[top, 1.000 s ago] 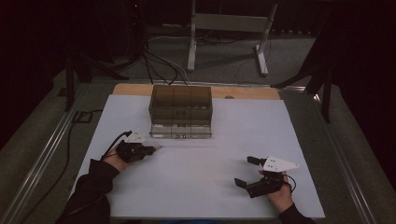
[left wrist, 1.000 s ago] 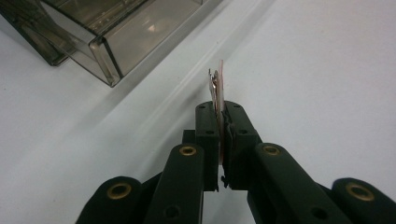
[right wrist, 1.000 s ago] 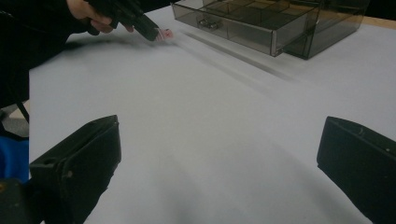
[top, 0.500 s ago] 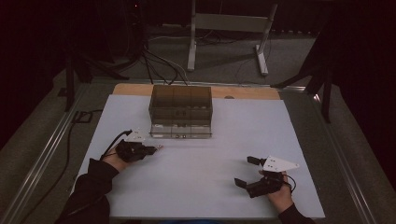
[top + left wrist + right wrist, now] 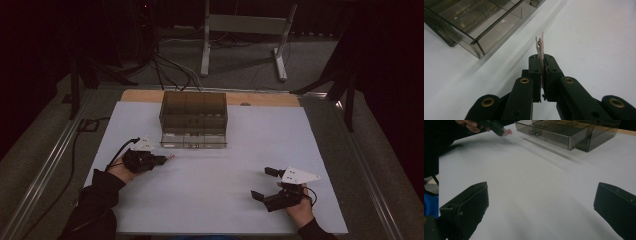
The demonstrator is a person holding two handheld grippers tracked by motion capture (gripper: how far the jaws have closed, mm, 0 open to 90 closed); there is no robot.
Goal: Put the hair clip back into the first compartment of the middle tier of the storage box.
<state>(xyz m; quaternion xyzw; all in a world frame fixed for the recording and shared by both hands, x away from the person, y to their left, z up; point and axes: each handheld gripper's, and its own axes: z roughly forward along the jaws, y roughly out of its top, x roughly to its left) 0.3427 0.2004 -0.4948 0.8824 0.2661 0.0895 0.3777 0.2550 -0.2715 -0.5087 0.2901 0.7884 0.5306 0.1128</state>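
Note:
A smoked clear drawer box (image 5: 193,117) stands at the back middle of the white table sheet (image 5: 220,165), its bottom drawer (image 5: 549,133) pulled out toward me. My left gripper (image 5: 161,159) rests just left of the drawer's front, shut on a thin flat pinkish packet (image 5: 540,46) that stands on edge between the jaws (image 5: 170,157). In the left gripper view the drawer's divided compartments (image 5: 474,22) lie to the upper left of the packet. My right gripper (image 5: 261,183) sits near the front right with its jaws wide apart and nothing between them (image 5: 541,205).
A small metal piece (image 5: 533,132) lies in one drawer compartment. A wooden strip (image 5: 260,99) borders the table's far edge. Beyond it on the floor stand a metal frame (image 5: 245,30) and several cables (image 5: 165,65). A cable (image 5: 117,152) trails from the left gripper.

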